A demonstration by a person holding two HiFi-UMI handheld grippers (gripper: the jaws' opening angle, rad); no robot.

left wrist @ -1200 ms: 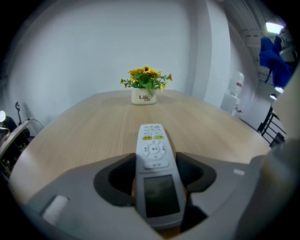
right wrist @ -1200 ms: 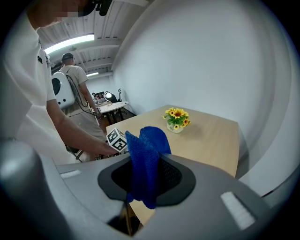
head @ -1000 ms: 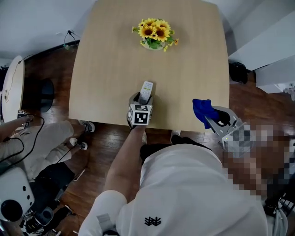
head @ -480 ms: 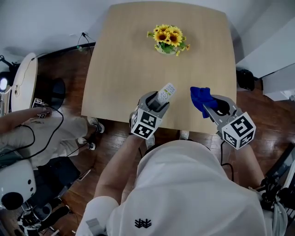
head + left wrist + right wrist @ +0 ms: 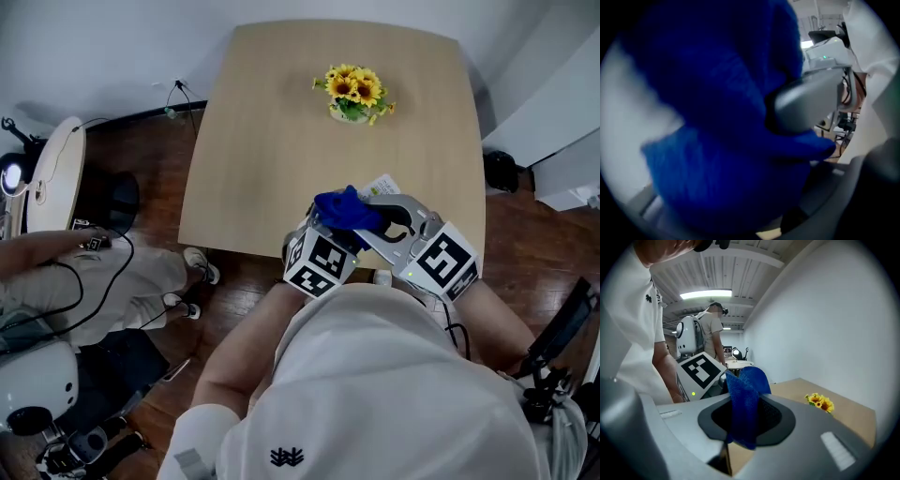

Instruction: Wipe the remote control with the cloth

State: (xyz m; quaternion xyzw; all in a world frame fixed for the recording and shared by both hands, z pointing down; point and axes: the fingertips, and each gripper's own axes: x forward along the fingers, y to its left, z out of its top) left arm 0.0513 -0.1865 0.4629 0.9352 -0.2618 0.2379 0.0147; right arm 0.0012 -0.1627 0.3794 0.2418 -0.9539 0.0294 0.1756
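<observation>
Head view: both grippers meet in the air over the near edge of the table (image 5: 281,141). I have the left gripper (image 5: 339,234) pointing far and holding the remote (image 5: 381,186) up off the table, I judge so the cloth (image 5: 345,210) can get at it freely. Only the remote's white far end shows past the cloth. Left gripper view is nearly all blue cloth, which covers the jaws there. From the head view I read them as part-closed and clamped on the remote. Right gripper (image 5: 375,223) comes in from the right, jaws pinched tight on a fold of cloth, clear in the right gripper view. The loose part drapes over the remote, touching it. Wiping looks just begun. Sunflowers (image 5: 354,90) sit far, well apart from the work.
</observation>
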